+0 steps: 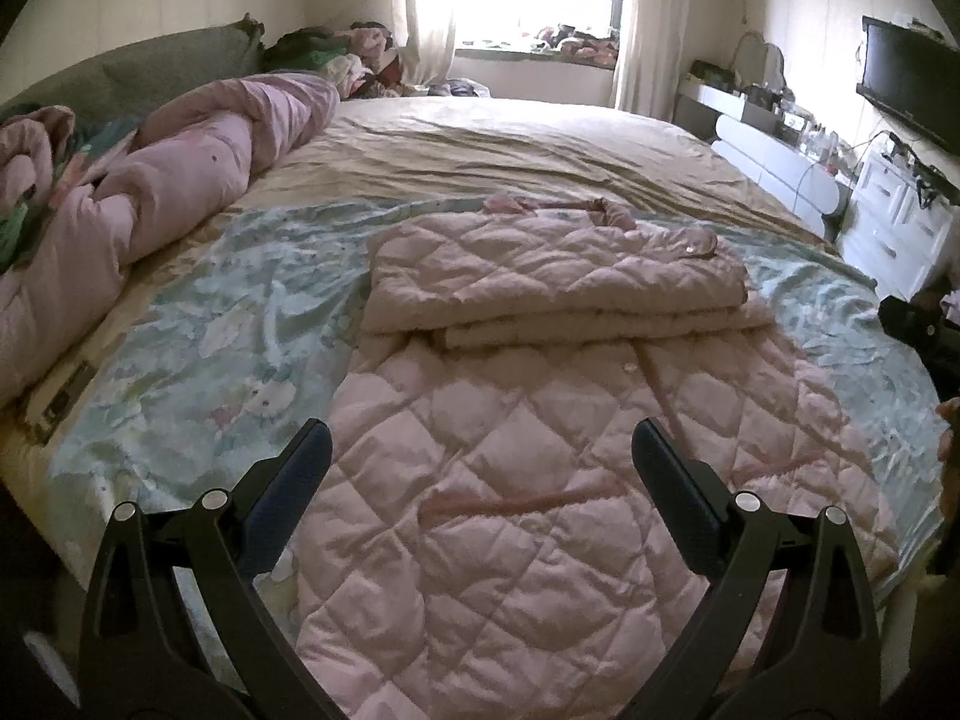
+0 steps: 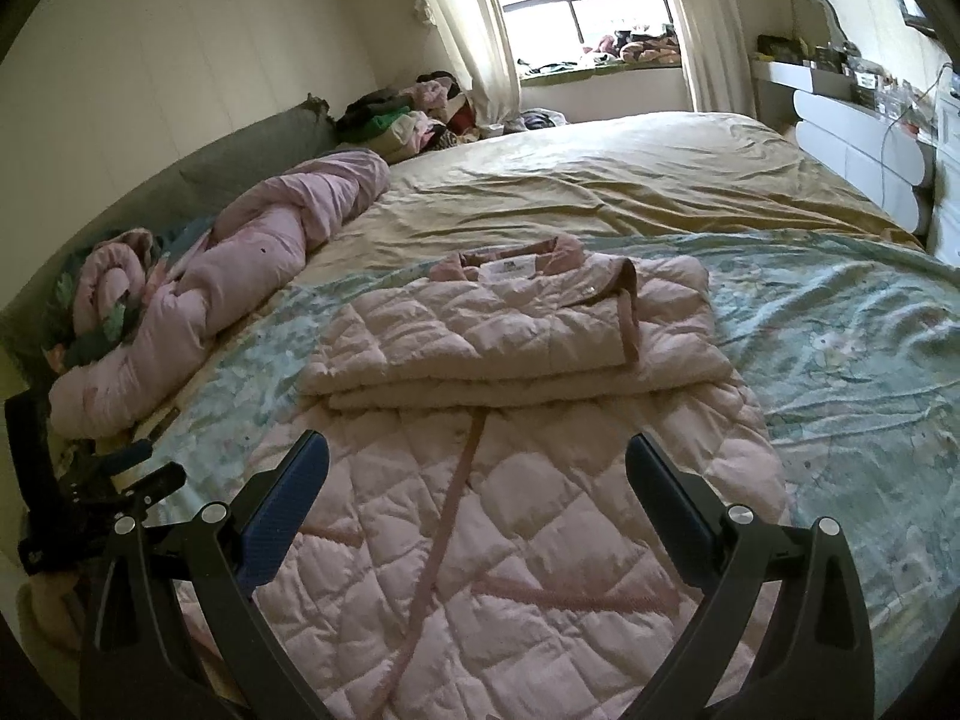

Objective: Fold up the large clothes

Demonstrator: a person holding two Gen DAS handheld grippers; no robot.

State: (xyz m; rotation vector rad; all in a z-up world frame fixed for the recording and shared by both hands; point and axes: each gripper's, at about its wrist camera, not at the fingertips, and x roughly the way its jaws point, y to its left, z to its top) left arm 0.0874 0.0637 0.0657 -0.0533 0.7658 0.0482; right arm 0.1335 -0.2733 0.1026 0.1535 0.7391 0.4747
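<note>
Pink quilted coat [image 1: 540,420] spread on the bed [image 1: 540,144], sleeves folded across the chest to narrow it, lower half lying flat toward both claws, left gripper [image 1: 480,456] and right gripper [image 2: 477,462] spread wide, empty, poised above the hem.
</note>
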